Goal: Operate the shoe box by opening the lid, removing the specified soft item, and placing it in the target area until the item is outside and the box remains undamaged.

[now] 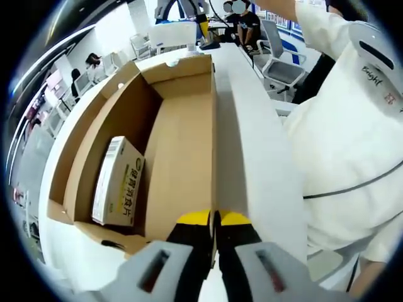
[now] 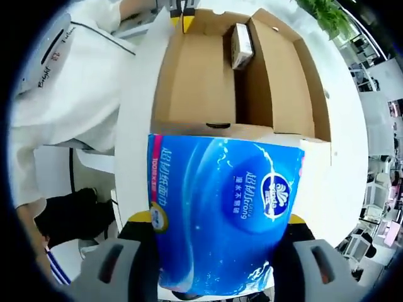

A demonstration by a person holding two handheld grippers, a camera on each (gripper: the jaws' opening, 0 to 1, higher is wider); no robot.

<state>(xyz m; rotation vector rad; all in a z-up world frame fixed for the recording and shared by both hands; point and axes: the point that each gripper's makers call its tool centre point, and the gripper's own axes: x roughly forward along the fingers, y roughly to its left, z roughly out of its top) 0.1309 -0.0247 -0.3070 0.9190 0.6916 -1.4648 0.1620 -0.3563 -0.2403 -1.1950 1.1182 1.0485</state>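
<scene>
The open brown cardboard shoe box [image 1: 182,151] lies lengthwise ahead on a white table [image 1: 252,157]. A small white and yellow carton [image 1: 118,182] leans against its inner wall. My left gripper [image 1: 214,219] is shut on the near edge of the box's right wall. In the right gripper view the same box [image 2: 201,82] lies beyond a blue soft tissue pack [image 2: 220,207], with the carton [image 2: 241,44] inside. My right gripper [image 2: 220,220] is shut on the pack, one jaw on each side, holding it outside the box's near end. The left gripper's yellow tip [image 2: 182,19] shows at the box's far edge.
A person in white clothes [image 1: 352,138] stands close to the table's side, also seen as a person [image 2: 69,82] in the right gripper view. Office chairs [image 1: 283,63] and seated people are beyond the table's far end. A green plant [image 2: 327,16] is at the upper right.
</scene>
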